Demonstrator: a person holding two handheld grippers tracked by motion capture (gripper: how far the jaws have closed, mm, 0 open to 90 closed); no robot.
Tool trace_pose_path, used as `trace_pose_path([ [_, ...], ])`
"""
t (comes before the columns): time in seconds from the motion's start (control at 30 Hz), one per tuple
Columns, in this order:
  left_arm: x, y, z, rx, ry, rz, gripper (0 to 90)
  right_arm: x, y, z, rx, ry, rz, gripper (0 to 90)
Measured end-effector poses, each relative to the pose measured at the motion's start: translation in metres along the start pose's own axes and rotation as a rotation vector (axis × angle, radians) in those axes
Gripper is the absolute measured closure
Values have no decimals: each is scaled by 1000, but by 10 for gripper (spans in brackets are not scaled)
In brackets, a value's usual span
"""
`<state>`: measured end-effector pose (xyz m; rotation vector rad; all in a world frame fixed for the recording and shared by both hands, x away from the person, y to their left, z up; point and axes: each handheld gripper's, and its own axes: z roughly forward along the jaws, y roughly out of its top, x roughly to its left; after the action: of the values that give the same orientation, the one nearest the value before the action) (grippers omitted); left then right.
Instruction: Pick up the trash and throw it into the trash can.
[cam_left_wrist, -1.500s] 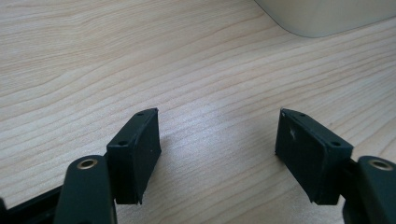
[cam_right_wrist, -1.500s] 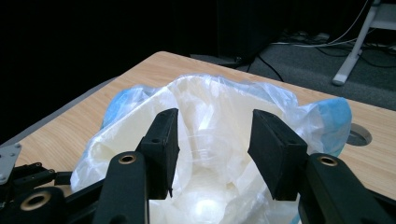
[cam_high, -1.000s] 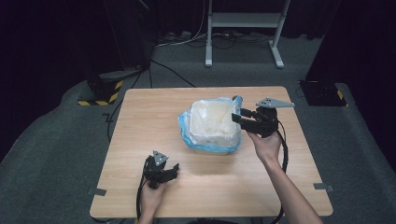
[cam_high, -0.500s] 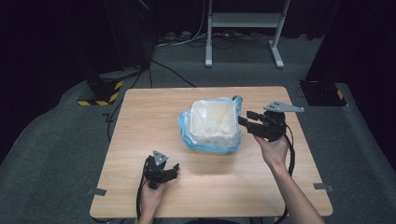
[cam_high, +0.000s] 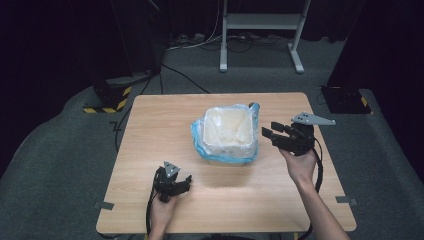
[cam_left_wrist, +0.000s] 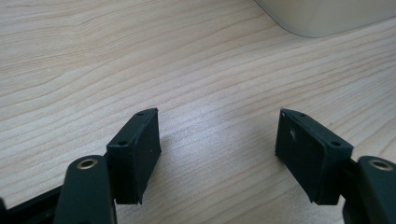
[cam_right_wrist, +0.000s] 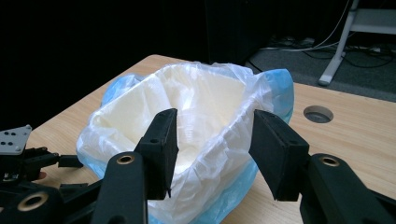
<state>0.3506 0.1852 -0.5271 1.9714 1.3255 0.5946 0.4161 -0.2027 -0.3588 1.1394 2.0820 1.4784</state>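
Note:
A white bin lined with a thin blue-and-clear plastic bag (cam_high: 227, 135) stands in the middle of the wooden table (cam_high: 150, 135). My right gripper (cam_high: 269, 134) hovers just right of the bin, open, jaws apart with nothing between them. In the right gripper view the bag's near rim (cam_right_wrist: 219, 135) lies just beyond the open gripper (cam_right_wrist: 212, 149). My left gripper (cam_high: 186, 180) rests low on the table near the front left, open. Bare wood lies between its jaws in the left gripper view (cam_left_wrist: 217, 140), with the bin's base (cam_left_wrist: 327, 18) ahead.
A cable hole (cam_right_wrist: 318, 113) sits in the table beyond the bin. A metal stand (cam_high: 260, 30) and cables lie on the grey floor behind the table. A black-and-yellow striped base (cam_high: 107, 102) is at the back left.
My right gripper has drawn back to the right, away from the bag's edge, and stands apart from it. The left gripper has not moved.

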Motion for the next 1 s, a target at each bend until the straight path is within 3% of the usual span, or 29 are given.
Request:
trace_pose_path([
  [1.0, 0, 0, 0, -1, -1, -3, 304, -2, -31, -27, -12, 1, 21, 507],
])
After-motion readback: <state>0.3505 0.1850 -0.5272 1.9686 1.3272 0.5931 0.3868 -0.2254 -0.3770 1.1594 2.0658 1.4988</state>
